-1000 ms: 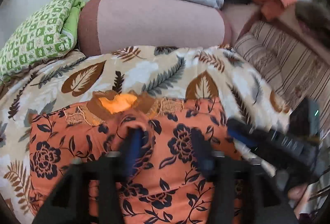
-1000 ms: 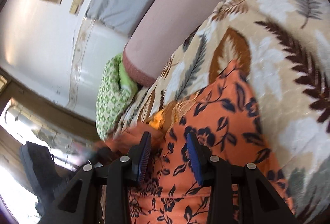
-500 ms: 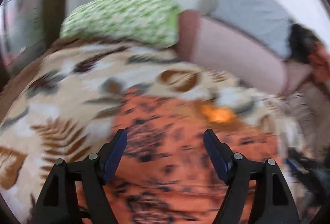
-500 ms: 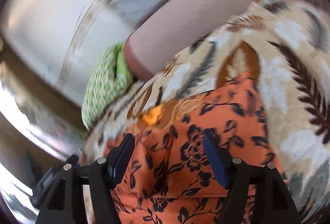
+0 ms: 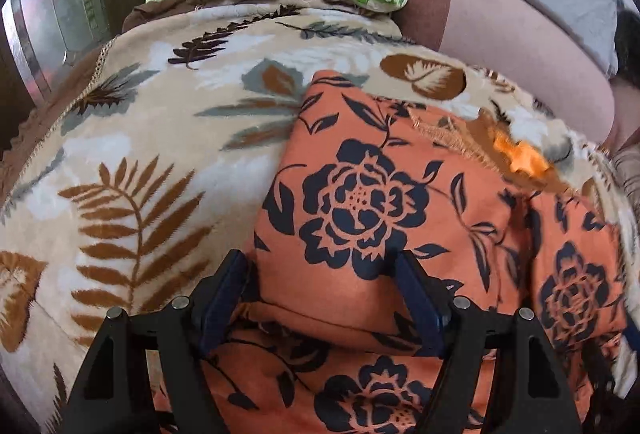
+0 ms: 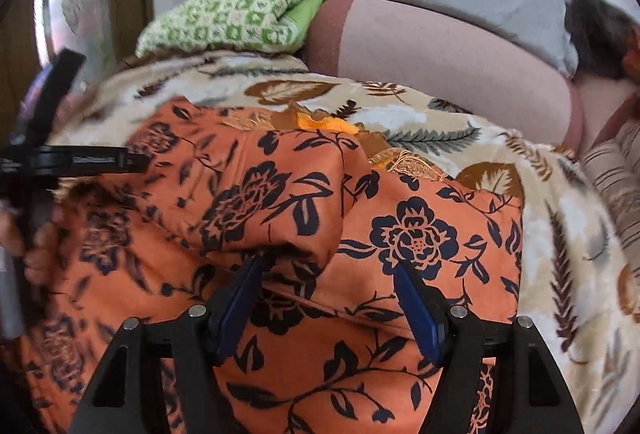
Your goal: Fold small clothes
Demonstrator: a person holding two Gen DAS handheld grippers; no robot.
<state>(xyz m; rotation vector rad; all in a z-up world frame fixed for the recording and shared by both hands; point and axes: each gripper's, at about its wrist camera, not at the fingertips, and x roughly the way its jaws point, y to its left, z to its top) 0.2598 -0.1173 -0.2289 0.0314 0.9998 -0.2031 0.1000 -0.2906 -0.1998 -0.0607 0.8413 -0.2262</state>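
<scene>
Both claws gape over the top (image 5: 360,202): left claw (image 5: 320,298) astride its folded flap, right claw (image 6: 328,298). Only the right view shows the left tool, blurred.

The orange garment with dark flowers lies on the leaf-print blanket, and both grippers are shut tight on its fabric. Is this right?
Not quite. The orange garment does lie on the leaf-print blanket, but both grippers are open: the left gripper in the left wrist view and the right gripper in the right wrist view show wide-apart jaws over the fabric.
</scene>
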